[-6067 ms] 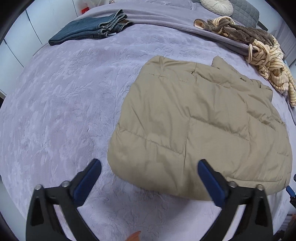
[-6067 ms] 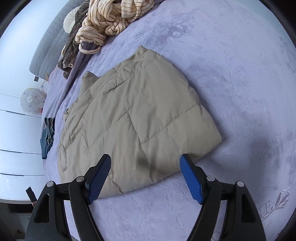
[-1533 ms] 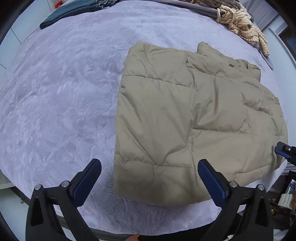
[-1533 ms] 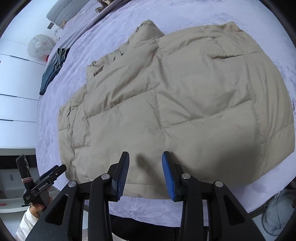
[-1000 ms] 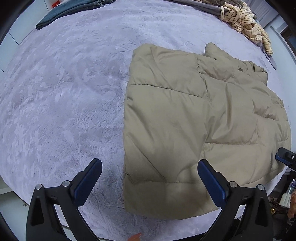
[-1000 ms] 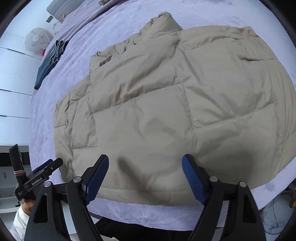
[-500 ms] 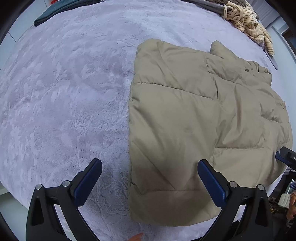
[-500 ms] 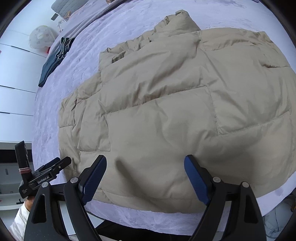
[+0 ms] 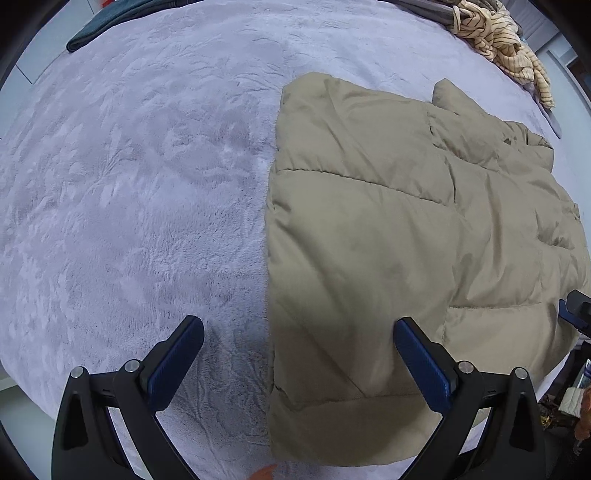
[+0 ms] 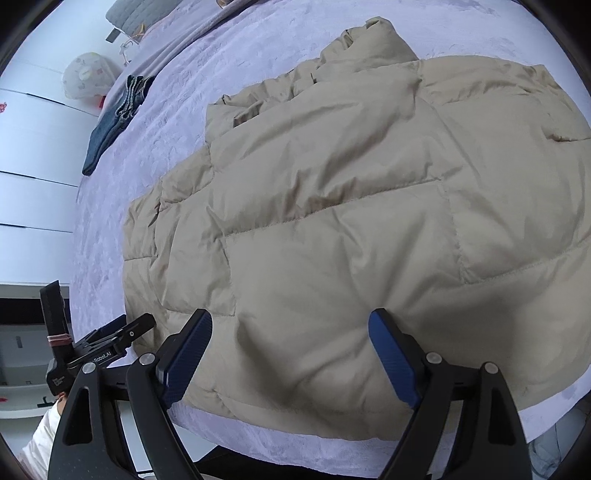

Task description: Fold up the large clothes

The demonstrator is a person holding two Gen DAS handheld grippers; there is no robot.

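Note:
A beige quilted puffer jacket (image 9: 399,236) lies folded flat on the lavender bed cover (image 9: 140,192), near the bed's front edge. It also fills the right wrist view (image 10: 351,229). My left gripper (image 9: 295,354) is open and empty, hovering over the jacket's left front corner, its right finger over the fabric and its left finger over the cover. My right gripper (image 10: 291,350) is open and empty above the jacket's near edge. The left gripper also shows in the right wrist view (image 10: 107,347), and the right gripper's tip in the left wrist view (image 9: 576,314).
Folded blue jeans (image 10: 118,118) lie at the far side of the bed. A heap of striped and brown clothes (image 9: 498,33) sits at the far right. White cabinets (image 10: 29,147) stand beside the bed. The bed edge (image 10: 332,443) runs just below the jacket.
The right gripper opened wide after being nearly shut 1.5 s ago. Both views have shifted closer to the jacket's near edge. The jacket lies nearer the bed's front edge than 6 s ago.

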